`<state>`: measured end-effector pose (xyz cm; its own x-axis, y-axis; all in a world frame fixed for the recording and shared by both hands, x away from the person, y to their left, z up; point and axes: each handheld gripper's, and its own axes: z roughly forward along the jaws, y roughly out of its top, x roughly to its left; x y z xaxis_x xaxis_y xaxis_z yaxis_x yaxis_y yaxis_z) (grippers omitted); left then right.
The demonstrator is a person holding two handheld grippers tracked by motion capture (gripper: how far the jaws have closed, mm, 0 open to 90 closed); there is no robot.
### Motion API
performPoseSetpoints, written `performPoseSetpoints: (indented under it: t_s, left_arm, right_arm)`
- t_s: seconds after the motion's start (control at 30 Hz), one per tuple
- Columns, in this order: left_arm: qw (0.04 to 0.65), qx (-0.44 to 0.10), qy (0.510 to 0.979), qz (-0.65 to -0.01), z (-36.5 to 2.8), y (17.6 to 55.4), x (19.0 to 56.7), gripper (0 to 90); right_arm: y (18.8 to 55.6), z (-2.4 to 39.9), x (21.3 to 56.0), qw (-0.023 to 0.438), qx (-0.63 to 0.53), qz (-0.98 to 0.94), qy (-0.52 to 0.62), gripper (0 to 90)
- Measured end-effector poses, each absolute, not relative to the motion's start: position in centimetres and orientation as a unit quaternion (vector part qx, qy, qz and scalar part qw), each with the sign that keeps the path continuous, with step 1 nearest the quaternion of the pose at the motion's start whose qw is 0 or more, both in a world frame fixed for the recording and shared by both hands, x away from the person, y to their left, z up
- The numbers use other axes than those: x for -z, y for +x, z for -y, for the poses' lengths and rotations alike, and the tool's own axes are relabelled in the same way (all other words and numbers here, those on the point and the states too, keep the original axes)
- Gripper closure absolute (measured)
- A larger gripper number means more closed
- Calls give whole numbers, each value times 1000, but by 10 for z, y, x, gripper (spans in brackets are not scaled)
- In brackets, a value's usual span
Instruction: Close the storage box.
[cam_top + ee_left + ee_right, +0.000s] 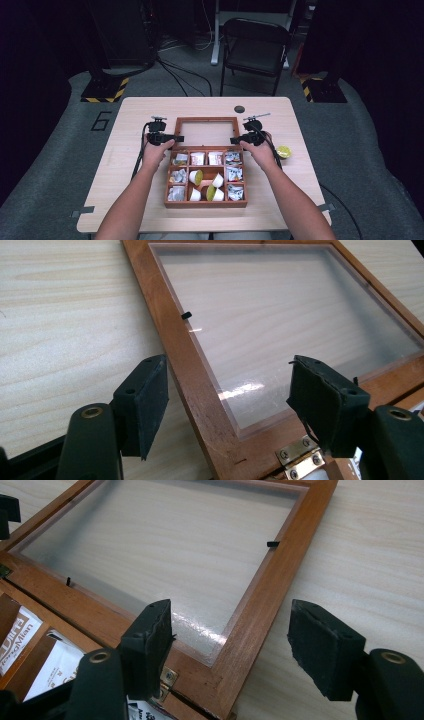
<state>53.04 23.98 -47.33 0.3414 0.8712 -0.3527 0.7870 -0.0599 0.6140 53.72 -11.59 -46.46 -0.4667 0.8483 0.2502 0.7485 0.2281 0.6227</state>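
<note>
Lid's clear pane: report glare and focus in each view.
Left gripper view: a bright streak on the pane near the hinge, the tool's pads sharp. Right gripper view: a soft sheen on the pane's near corner. High view: table lit, surroundings dark.

The box (205,202) and lid frame (187,365) are reddish-brown wood; the table (150,107) is pale wood; the cup (283,151) at 3 o'clock is yellow.

In the high view, the packets (233,174) in the wooden box (205,204) were too small for their print to be read. At the lower left of the right gripper view, a white packet (17,637) ran off the frame's edge, its lettering partly cut. In the left gripper view, the brass hinge (299,458) was cropped at the bottom edge, and the glazed lid (185,357) ran past the top.
</note>
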Motion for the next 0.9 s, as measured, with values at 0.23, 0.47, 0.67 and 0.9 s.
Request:
performPoseSetpoints:
  t_s: [0.23,0.47,0.67,0.9]
  left_arm:
    - [380,-45,724,-574,-238,532,478,316]
    - [381,-46,725,-572,-235,532,479,314]
    - [382,-34,723,-575,-237,534,481,313]
    - [373,-32,727,-576,-236,535,486,297]
  right_arm:
    - [540,114,468,61,-351,-779,516,336]
    - [542,112,473,54,-343,-781,519,336]
    - [543,109,476,54,-341,-783,517,323]
    - [545,110,479,49,-340,-782,520,312]
